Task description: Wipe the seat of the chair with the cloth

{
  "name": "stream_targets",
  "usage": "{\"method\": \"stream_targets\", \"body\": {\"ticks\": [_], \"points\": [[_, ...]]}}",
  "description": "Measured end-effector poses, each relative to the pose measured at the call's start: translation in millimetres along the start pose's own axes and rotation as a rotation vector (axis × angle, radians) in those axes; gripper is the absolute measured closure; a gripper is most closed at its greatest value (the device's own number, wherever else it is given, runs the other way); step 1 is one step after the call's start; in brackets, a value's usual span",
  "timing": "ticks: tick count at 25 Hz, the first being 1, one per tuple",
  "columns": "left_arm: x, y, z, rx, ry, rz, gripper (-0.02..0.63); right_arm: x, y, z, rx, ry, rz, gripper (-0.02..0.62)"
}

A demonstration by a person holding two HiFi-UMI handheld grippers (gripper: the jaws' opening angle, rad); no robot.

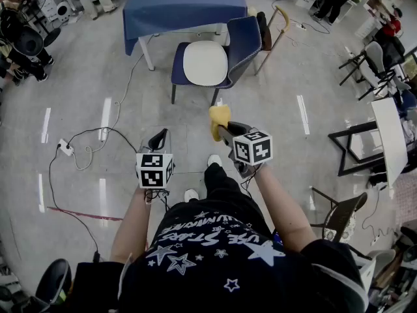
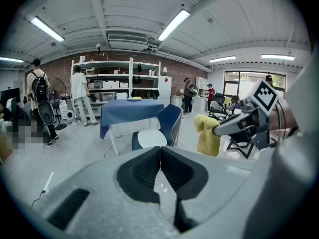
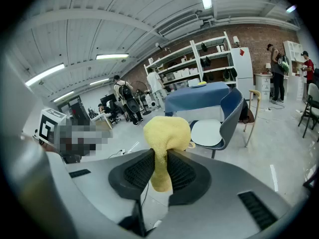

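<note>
The person's dark, star-printed top (image 1: 215, 253) fills the near edge of the head view, with both bare forearms reaching forward from it over the grey floor (image 1: 98, 77). The right gripper (image 3: 159, 159) pinches the yellow cloth (image 3: 167, 132). A narrow fold of it is squeezed between the two ribbed black pads (image 3: 137, 172), the bulk bunches up in a rounded lump past the tips, and a short tail hangs down below the pads. The left gripper (image 2: 160, 152) is held lower and just to the side, its jaws pressed together with nothing between them. The chair (image 1: 242, 41) stands well ahead of both grippers, beside a table draped in blue (image 1: 186, 5). Its blue back is on the right in the head view, and its pale rounded seat (image 1: 204, 62) lies bare and faces up. The cloth is in the air, well apart from that seat. A cable (image 1: 88, 139) loops over the floor to the left of the left gripper.
</note>
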State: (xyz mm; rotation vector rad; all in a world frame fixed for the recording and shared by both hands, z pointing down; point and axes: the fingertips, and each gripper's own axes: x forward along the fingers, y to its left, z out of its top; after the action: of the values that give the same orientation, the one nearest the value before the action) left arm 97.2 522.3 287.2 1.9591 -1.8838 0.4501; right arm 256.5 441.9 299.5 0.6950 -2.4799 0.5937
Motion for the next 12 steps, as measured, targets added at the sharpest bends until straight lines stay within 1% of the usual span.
{"method": "stream_targets", "body": {"ticks": [6, 12], "points": [[-5, 4, -3, -0.012, -0.002, 0.008, 0.586, -1, 5, 2, -0.013, -0.006, 0.005, 0.515], [-12, 5, -25, -0.052, 0.025, 0.008, 0.586, 5, 13, -12, -0.023, 0.017, 0.011, 0.515]]}}
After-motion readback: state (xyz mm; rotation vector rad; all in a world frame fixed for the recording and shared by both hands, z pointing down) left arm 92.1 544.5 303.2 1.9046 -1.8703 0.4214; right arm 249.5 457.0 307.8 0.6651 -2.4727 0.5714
